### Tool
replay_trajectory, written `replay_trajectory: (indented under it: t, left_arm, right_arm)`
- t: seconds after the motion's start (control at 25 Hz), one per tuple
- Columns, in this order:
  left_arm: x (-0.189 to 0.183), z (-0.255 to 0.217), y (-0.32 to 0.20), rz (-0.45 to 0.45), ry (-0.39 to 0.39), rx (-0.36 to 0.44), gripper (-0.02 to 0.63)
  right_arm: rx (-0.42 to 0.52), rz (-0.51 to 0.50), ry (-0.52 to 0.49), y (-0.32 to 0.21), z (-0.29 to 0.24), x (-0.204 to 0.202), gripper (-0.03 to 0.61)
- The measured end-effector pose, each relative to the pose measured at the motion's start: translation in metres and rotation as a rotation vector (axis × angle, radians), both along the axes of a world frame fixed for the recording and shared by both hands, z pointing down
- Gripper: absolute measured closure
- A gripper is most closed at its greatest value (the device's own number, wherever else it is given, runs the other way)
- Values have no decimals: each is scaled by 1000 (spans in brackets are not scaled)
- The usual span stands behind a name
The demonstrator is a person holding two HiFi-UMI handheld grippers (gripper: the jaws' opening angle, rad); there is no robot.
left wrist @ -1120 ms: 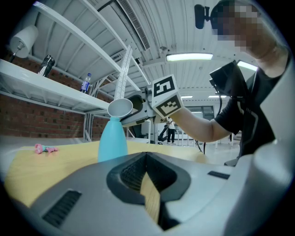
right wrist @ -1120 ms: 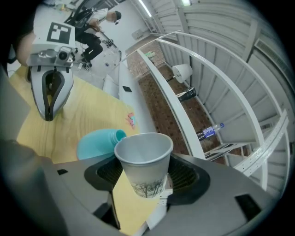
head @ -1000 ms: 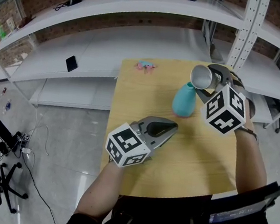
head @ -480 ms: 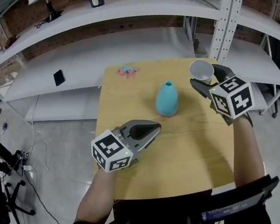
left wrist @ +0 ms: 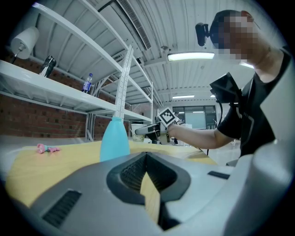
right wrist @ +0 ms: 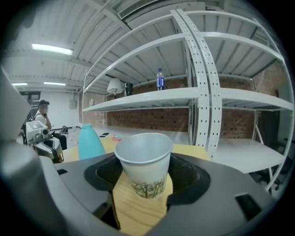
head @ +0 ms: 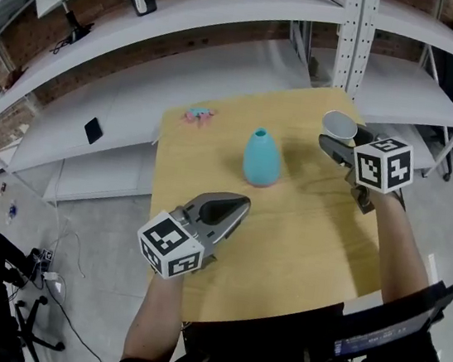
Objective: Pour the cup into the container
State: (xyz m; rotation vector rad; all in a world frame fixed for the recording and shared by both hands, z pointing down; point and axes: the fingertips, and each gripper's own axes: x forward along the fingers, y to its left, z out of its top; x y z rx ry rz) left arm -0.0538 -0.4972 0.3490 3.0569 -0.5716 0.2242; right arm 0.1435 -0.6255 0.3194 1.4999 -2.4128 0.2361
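L gripper [head: 236, 205] over the table's [head: 290, 260] near-left part, jaws pressed together w/ nothing btwn, teal container [head: 261, 157] upright mid-table, then R gripper [head: 338, 144] pinching the paper cup [head: 339, 126], upright, by far-right edge, apart from container

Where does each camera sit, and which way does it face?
Head view: on the person's head, looking steeply down at the table; left gripper, right gripper and both forearms show.
Left gripper view: on the left gripper, looking along its shut jaws to the vase; the person's right arm shows.
Right gripper view: on the right gripper, looking past its cup toward shelves.
Shared: all show the vase.
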Motion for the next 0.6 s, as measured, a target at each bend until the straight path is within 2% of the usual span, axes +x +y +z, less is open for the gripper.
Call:
replay_trajectory:
  t: [0.36,0.6]
  left_arm:
    - [-1,1,-2,-13,-2,2,613]
    - [1,0,-2,-4,-2,1,614]
  right_arm:
    - [-57,15,-51,-3,38,9,268]
    - [-47,8,-69,-2,42,9,268]
